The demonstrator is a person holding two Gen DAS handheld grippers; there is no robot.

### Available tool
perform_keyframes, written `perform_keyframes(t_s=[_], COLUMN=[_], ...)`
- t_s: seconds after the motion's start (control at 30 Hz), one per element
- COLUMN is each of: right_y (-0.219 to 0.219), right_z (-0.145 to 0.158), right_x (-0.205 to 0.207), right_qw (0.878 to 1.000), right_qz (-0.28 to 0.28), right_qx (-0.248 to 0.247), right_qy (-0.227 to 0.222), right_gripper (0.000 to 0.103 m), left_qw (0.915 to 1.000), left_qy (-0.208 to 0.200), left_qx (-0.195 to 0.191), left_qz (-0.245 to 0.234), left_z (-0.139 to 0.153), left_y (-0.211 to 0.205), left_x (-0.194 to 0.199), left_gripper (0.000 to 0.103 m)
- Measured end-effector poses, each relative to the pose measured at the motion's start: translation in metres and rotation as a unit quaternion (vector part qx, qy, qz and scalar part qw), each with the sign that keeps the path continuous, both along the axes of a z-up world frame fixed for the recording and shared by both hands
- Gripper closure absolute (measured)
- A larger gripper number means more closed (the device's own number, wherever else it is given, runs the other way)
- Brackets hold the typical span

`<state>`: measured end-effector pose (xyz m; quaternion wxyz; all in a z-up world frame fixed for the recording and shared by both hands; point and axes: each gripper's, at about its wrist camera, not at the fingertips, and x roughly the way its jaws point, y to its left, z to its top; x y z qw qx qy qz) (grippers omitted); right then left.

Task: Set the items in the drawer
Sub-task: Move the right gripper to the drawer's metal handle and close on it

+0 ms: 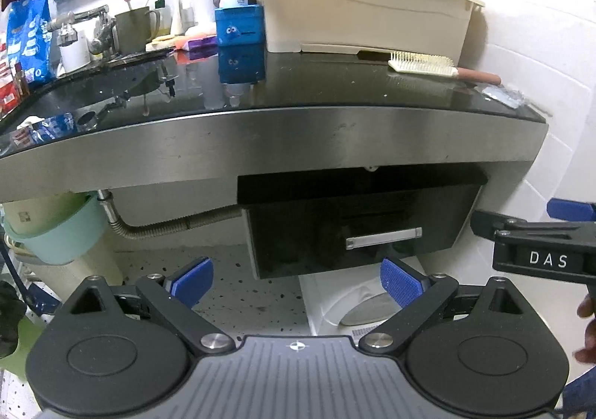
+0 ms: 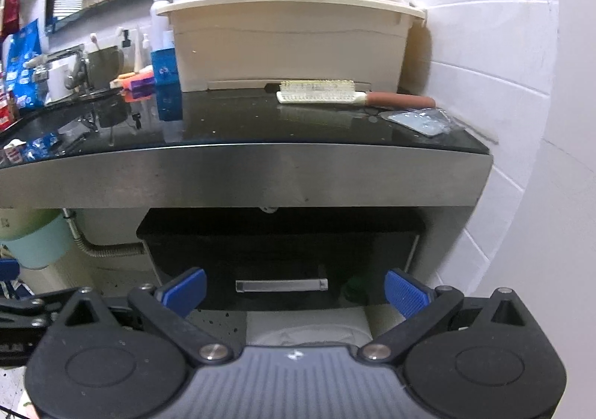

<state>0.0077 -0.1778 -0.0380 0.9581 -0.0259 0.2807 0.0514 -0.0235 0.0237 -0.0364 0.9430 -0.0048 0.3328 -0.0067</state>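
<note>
A black drawer (image 1: 350, 229) with a silver handle (image 1: 383, 238) hangs shut under the counter; it also shows in the right wrist view (image 2: 283, 255), with its handle (image 2: 282, 285). A cream hairbrush with a brown handle (image 1: 439, 69) (image 2: 335, 93) lies on the black countertop at the right. A clear packet (image 1: 503, 94) (image 2: 421, 121) lies beside it. My left gripper (image 1: 298, 281) is open and empty, below the drawer front. My right gripper (image 2: 294, 292) is open and empty, facing the drawer handle; it also shows at the right edge of the left wrist view (image 1: 540, 247).
A cream bin (image 1: 357, 9) (image 2: 290, 43) stands at the back of the counter. A blue box (image 1: 240, 26), bottles, a mug and a tap (image 1: 78, 18) stand to the left. A green basin (image 1: 56, 229) and a hose hang under the counter. A white tiled wall (image 2: 503, 121) closes the right side.
</note>
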Motion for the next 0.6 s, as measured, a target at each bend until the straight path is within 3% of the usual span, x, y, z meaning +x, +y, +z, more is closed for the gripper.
perform_keyframes(t_s=[0.23, 0.43, 0.6], right_y=[0.009, 0.014, 0.017], right_z=[-0.033, -0.057, -0.071], right_x=[0.005, 0.024, 0.044], right_qw=[0.995, 0.986, 0.982], right_qz=[0.077, 0.160, 0.185], right_qx=[-0.043, -0.045, -0.041], right_qy=[-0.045, -0.017, 0.006], right_gripper=[0.000, 0.000, 0.000], left_qw=[1.0000, 0.9998, 0.9996], left_qy=[0.004, 0.010, 0.016], left_qx=[-0.004, -0.010, -0.014], left_qz=[0.005, 0.014, 0.021], left_z=[-0.008, -0.013, -0.017], left_y=[0.009, 0.017, 0.023], left_x=[-0.004, -0.005, -0.005], left_gripper=[0.005, 0.005, 0.005])
